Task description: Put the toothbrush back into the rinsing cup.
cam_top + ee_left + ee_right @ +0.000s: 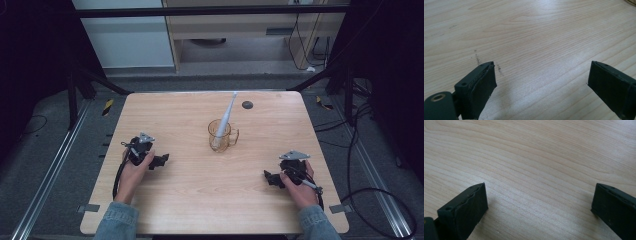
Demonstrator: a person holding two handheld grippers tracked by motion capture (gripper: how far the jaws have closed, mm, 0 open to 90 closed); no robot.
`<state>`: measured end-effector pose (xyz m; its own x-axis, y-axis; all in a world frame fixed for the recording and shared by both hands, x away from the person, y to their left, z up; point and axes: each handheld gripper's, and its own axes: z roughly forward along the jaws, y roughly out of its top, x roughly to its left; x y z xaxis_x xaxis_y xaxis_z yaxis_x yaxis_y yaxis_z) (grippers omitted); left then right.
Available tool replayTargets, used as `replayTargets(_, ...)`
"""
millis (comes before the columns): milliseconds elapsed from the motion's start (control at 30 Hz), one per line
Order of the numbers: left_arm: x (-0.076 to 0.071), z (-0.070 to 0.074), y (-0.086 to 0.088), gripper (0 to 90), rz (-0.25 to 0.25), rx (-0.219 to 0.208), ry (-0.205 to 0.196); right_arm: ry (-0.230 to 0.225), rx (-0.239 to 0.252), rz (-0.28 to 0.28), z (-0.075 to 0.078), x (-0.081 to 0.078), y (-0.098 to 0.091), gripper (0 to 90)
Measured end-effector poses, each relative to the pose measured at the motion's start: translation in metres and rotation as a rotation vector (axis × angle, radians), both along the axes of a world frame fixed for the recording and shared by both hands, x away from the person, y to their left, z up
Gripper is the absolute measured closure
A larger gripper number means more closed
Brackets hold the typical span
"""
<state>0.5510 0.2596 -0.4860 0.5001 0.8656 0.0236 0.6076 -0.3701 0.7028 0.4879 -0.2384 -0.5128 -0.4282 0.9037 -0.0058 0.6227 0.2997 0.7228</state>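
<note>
- Light wood table (200,200), visible grain, faint dark scuffs on the surface (477,59).
- Amber glass mug (221,136) stands upright just right of centre; a grey-white toothbrush (226,114) leans inside it.
- Small dark round disc (247,104) near the far edge.
- Both grippers rest on it, left gripper (161,161) and right gripper (271,178), well apart.

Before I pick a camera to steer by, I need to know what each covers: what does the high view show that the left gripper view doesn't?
The high view takes in the amber cup with a toothbrush leaning in it, both hands, the left gripper and the right gripper lying apart on the table.

The left gripper view gives the close detail: its two black jaws spread wide with nothing between, and dark scuff marks on the wood.

Both show the pale wooden tabletop and the left gripper.
</note>
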Motion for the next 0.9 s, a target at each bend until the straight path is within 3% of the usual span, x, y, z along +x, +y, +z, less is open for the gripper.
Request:
replayTargets(167,0.002,-0.004,0.005,7.2,0.021,-0.007,-0.001,0.000,0.000,0.000,0.000,0.000,0.000,0.4)
replayTargets(733,0.006,-0.017,0.005,7.2,0.021,-0.014,-0.003,0.000,0.000,0.000,0.000,0.000,0.000,0.4)
replayTargets(900,0.008,-0.021,0.007,6.1,0.028,-0.024,-0.029,0.000,0.000,0.000,0.000,0.000,0.000,0.4)
